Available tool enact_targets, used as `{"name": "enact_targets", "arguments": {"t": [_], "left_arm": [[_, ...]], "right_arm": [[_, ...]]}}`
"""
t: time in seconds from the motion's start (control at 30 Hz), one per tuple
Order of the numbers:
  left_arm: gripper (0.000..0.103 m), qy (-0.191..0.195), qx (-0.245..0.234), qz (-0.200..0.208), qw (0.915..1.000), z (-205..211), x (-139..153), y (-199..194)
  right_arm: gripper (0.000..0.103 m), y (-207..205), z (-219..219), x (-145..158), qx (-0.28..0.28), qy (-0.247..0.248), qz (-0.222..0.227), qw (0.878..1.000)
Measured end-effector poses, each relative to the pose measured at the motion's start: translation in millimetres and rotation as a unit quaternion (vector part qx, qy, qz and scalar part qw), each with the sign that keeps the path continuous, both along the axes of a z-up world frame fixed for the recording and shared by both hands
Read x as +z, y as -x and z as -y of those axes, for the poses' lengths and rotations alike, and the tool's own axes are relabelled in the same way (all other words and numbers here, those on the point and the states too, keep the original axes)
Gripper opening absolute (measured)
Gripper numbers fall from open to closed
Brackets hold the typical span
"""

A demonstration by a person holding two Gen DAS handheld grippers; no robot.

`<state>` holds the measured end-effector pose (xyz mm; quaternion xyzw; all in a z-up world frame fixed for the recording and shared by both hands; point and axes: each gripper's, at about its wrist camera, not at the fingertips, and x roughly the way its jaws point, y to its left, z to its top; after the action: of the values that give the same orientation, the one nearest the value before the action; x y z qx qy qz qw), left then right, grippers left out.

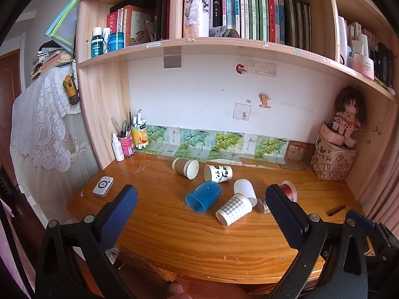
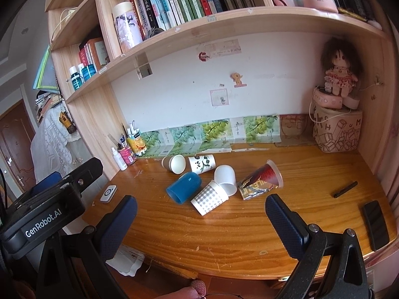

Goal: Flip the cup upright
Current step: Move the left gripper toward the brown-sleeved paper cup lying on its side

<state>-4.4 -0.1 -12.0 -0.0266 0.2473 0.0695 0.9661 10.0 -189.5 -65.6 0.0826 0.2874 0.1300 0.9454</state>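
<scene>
Left wrist view:
- left gripper (image 1: 200,196): fingers spread wide, holding nothing, raised over the near part of the wooden desk (image 1: 199,244)
- blue cup (image 1: 203,196): on its side mid-desk, mouth toward the camera, between the fingers in view
- checked cup (image 1: 234,211): on its side just right of the blue cup, its base end meeting the white cup (image 1: 245,190)
- brown cup (image 1: 185,168) and panda cup (image 1: 218,173): both on their sides farther back, near the wall
- white remote (image 1: 103,186): flat at the desk's left

Right wrist view:
- right gripper (image 2: 200,205): fingers wide apart, nothing between them
- red printed cup (image 2: 260,182): on its side, right of the white cup
- black phone (image 2: 375,223): flat at the desk's right edge
- black pen (image 2: 345,189): lying near the phone
</scene>
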Motion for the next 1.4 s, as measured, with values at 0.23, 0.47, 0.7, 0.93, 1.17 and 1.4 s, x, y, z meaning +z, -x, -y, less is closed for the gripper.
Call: {"name": "enact_targets", "arguments": {"t": [0.23,0.47,0.7,0.93,1.17,1.4], "left_arm": [[0.103,0.001,-0.007,-0.014,0.9999,-4,-4,-2],[0.102,0.017,-0.009,-0.027,0.9995,-16,-10,-9],[0.102,0.023,-0.005,-0.04,0.9989,-40,-14,-24],[0.102,0.025,-0.024,-0.053,0.998,-69,-17,-47],[0.102,0.027,-0.04,-0.059,0.9971,-108,-15,-79],[0.102,0.032,-0.068,-0.053,0.9958,-139,-13,-109]], "right_arm": [[0.103,0,-6,-5,0.001,-0.005,-0.016,1.0],[0.103,-4,-16,-6,-0.002,0.002,-0.025,1.0],[0.103,-19,-37,-9,0.003,0.008,-0.039,0.999],[0.103,-44,-69,-15,0.001,0.001,-0.064,0.998],[0.103,-68,-108,-14,-0.011,-0.005,-0.066,0.998],[0.103,-102,-140,-13,-0.025,-0.011,-0.073,0.997]]}}
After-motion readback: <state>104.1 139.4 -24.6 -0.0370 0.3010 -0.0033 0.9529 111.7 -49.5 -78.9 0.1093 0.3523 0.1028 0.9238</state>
